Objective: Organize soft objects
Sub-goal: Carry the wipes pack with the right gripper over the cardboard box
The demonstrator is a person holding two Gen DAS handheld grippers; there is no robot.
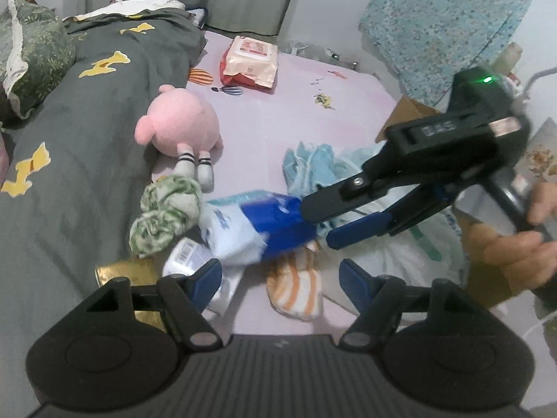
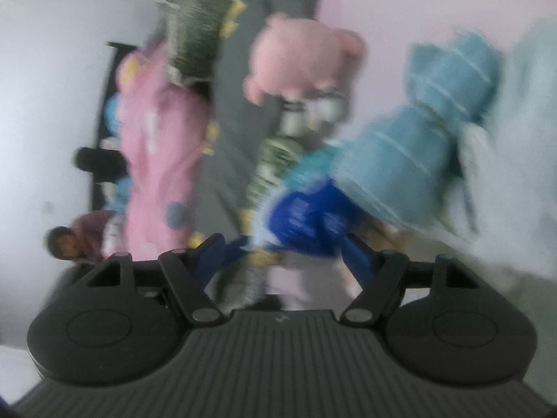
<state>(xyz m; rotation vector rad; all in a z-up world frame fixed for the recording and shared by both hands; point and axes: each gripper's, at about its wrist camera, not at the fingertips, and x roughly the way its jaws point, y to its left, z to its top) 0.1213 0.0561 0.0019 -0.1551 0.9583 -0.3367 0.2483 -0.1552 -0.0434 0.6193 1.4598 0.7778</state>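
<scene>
a bed with a pale pink sheet carries a scatter of soft things. a grey quilt with yellow shapes covers the bed's left side, and a green patterned pillow lies at its far left corner.

a pink plush toy with striped legs lies at the quilt's edge, about mid-bed. just nearer the camera sits a green-and-white knotted cloth, touching the quilt. to its right lies a blue-and-white soft pack, and beside that a small white packet with a barcode. an orange-striped cloth lies near the bed's near edge. a light blue garment is bunched toward the right edge, with white cloth under and beside it. a red-and-white wipes pack rests toward the far edge, well apart from the rest.

the left gripper hovers over the near pile, jaws apart, nothing between them.

the right gripper, held in a hand at the right, reaches in from the right edge; its jaws stand apart with the blue end of the pack at its fingertips. whether the pads press on it cannot be told; the right wrist view is heavily blurred.
</scene>
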